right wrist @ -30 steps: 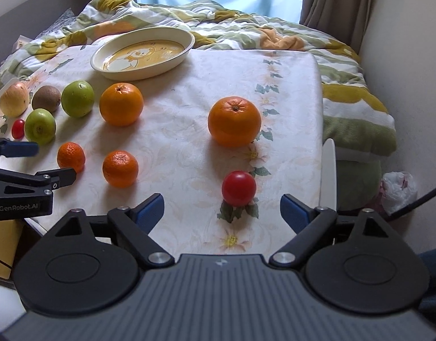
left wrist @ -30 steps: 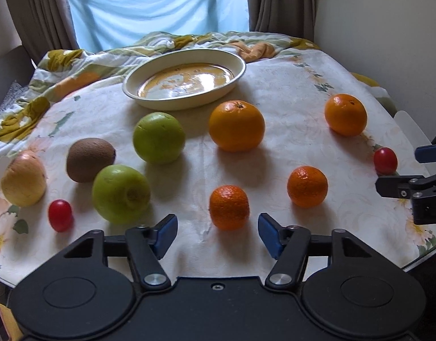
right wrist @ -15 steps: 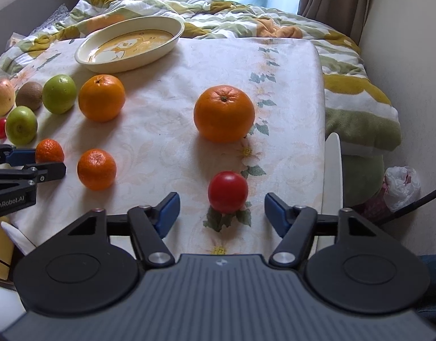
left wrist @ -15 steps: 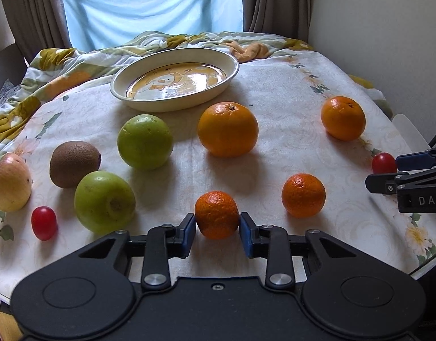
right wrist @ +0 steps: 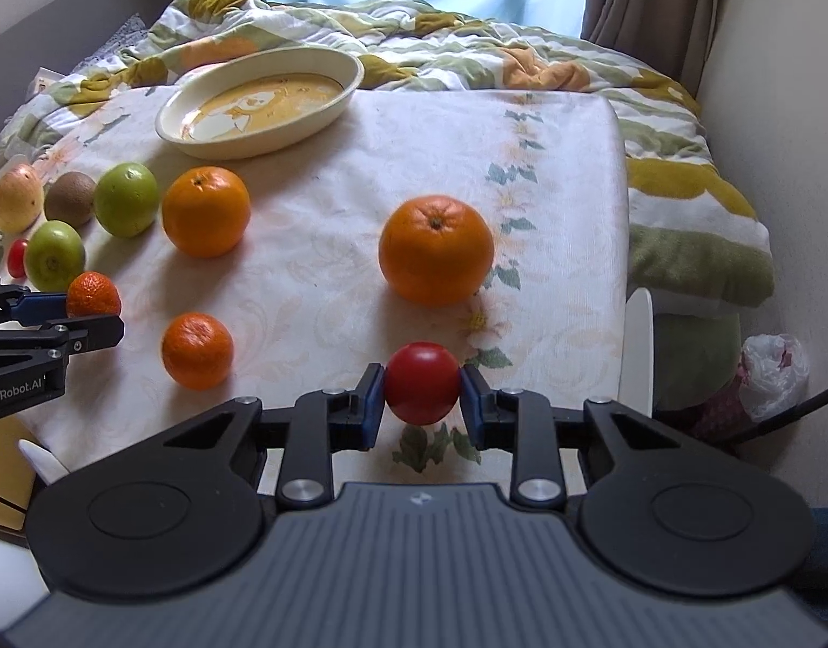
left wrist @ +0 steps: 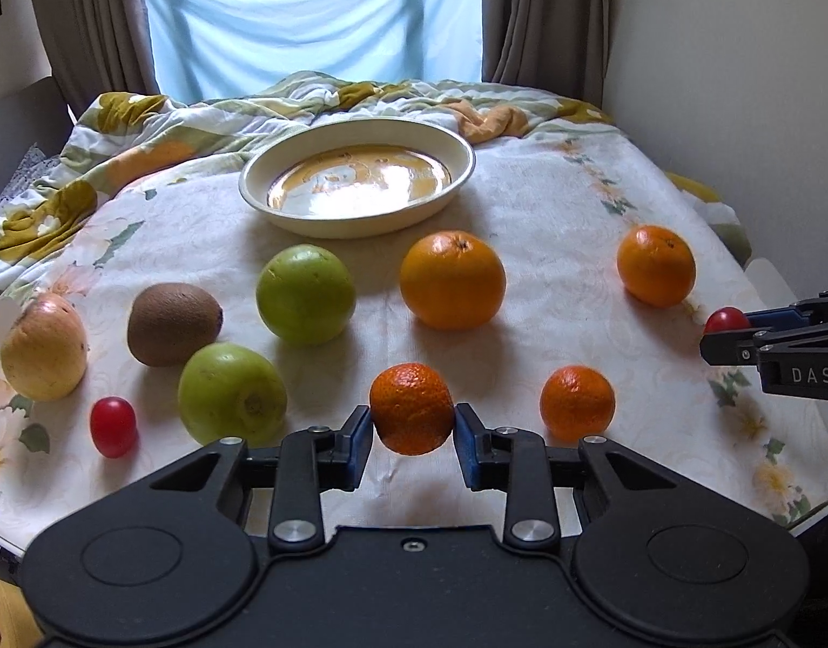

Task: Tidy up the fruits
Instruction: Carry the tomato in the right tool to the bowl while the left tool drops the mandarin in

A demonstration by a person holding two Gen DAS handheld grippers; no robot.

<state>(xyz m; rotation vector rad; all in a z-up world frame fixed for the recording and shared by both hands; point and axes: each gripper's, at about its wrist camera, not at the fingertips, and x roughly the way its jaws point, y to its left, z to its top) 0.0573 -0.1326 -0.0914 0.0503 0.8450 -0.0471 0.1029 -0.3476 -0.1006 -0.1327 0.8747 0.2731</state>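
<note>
My left gripper [left wrist: 412, 429] is shut on a small mandarin [left wrist: 412, 407] and holds it just above the cloth. My right gripper [right wrist: 422, 405] is shut on a red cherry tomato [right wrist: 422, 390] near the table's front right edge. A cream oval dish [left wrist: 359, 183] stands at the back. On the cloth lie two large oranges [left wrist: 452, 287] [left wrist: 655, 264], another mandarin [left wrist: 577, 402], two green apples [left wrist: 305, 294] [left wrist: 231, 393], a kiwi [left wrist: 174, 323], a yellow pear [left wrist: 45, 353] and a second cherry tomato [left wrist: 113, 426].
The table has a floral cloth [left wrist: 549, 205]. A rumpled quilt [right wrist: 468, 48] lies behind it under a curtained window. A wall runs close along the right side. A plastic bag [right wrist: 773, 372] sits on the floor at the right.
Both grippers moved forward and closed: the left on the mandarin, the right on the cherry tomato. Both fruits now sit slightly raised between the pads.
</note>
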